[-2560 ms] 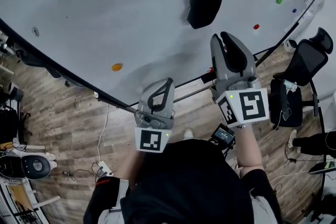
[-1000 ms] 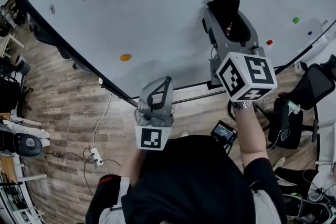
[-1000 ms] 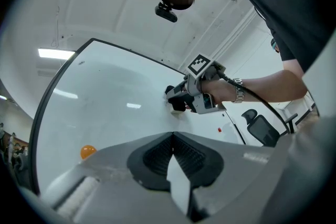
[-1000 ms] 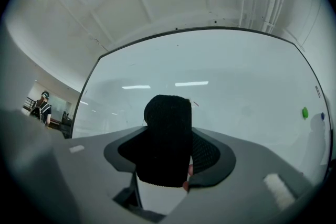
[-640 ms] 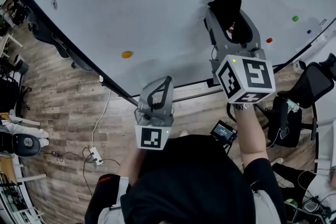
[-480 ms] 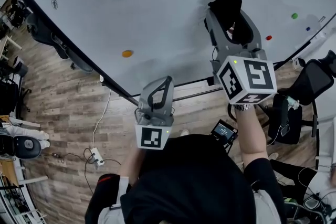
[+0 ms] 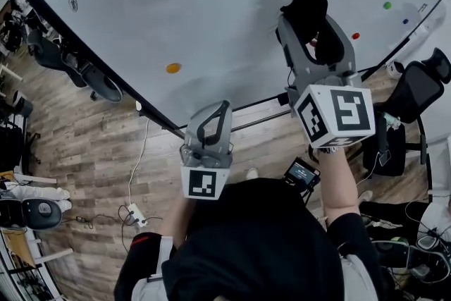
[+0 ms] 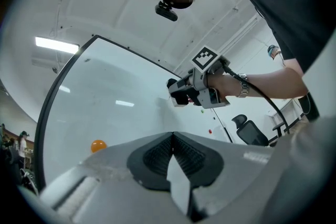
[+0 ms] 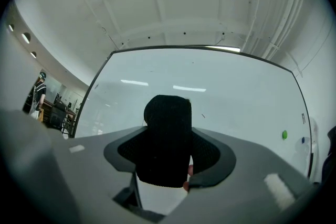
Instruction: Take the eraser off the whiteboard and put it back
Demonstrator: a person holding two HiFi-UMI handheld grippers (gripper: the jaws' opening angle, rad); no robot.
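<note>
Right claw (image 7: 311,27) clamped across the eraser (image 9: 167,126), whose long axis runs out past the tips. Whiteboard (image 7: 176,3) is dead ahead (contact: can't tell). Left claw (image 8: 172,137) closed, empty, lower and farther off.

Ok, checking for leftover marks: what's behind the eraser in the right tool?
Whiteboard shows around the eraser; the patch directly behind it is covered, so marks there cannot be seen.
</note>
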